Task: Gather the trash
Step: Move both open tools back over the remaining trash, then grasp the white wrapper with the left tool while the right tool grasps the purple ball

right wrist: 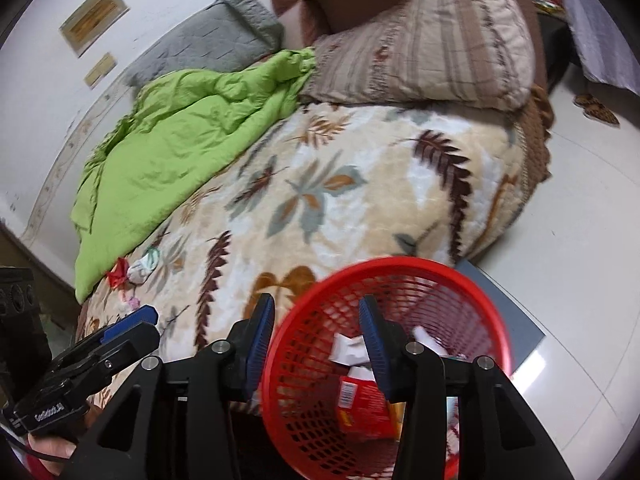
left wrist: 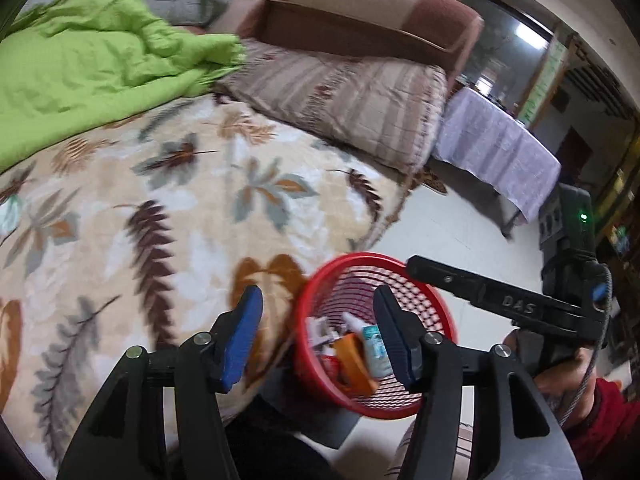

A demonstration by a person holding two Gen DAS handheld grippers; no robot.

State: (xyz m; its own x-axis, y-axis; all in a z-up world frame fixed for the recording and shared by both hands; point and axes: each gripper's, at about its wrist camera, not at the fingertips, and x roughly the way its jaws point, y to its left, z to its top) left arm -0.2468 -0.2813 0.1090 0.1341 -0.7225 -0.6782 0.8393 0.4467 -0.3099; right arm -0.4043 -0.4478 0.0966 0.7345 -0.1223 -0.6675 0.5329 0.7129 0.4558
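A red mesh basket [left wrist: 362, 258] stands on the floor against the bed's edge. In it lie an orange packet [left wrist: 352, 364], a small teal and white bottle [left wrist: 374, 350], white paper scraps [right wrist: 350, 350] and a red packet [right wrist: 360, 404]. My left gripper [left wrist: 320, 336] hovers open over the basket's near rim with nothing between its blue pads. My right gripper [right wrist: 316, 344] is also open and empty, its right finger over the basket [right wrist: 400, 264]. A red wrapper [right wrist: 118, 272] and a crumpled white piece [right wrist: 142, 268] lie on the bed by the green quilt.
The bed carries a leaf-patterned blanket [right wrist: 320, 184], a green quilt [left wrist: 92, 64], a striped pillow [left wrist: 352, 100] and a grey pillow [right wrist: 216, 40]. A table under a lilac cloth [left wrist: 492, 152] stands beyond on the white tiled floor [right wrist: 580, 208]. Slippers [right wrist: 596, 108] lie near it.
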